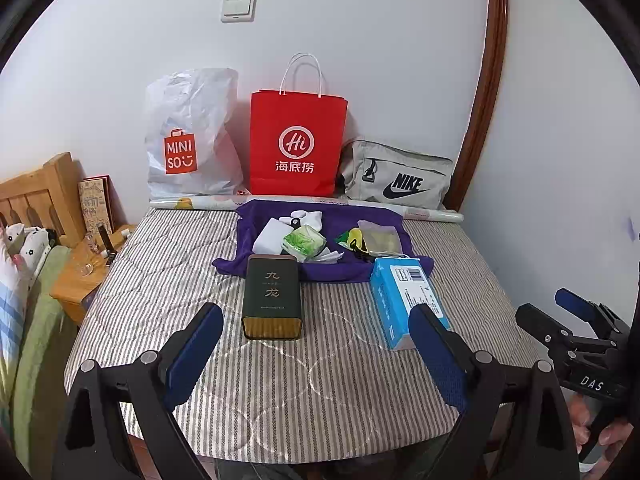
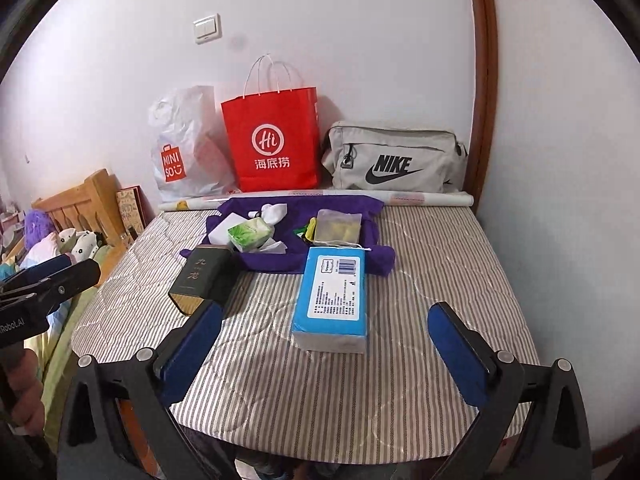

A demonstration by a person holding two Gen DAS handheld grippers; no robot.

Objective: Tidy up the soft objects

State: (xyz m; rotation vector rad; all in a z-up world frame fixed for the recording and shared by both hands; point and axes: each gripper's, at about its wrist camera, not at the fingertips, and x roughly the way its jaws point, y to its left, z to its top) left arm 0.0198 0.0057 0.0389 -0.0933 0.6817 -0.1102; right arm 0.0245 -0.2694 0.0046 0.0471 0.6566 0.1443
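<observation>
A purple cloth [image 1: 320, 240] [image 2: 296, 240] lies at the back of the striped table, bearing a green tissue pack [image 1: 303, 242] [image 2: 251, 233], white socks [image 1: 306, 217] [image 2: 274, 211] and a clear pouch [image 1: 380, 238] [image 2: 339, 229]. In front of it lie a dark green tin [image 1: 272, 298] [image 2: 202, 276] and a blue tissue pack [image 1: 408, 306] [image 2: 332, 300]. My left gripper [image 1: 316, 330] is open with nothing between its fingers, just short of the tin. My right gripper [image 2: 326, 326] is open and empty, just short of the blue pack.
Against the wall stand a white Miniso bag [image 1: 192, 140], a red paper bag [image 1: 298, 144] and a grey Nike bag [image 1: 396, 176], with a rolled sheet [image 1: 432, 212] before them. A wooden nightstand [image 1: 86, 272] and a bed are on the left.
</observation>
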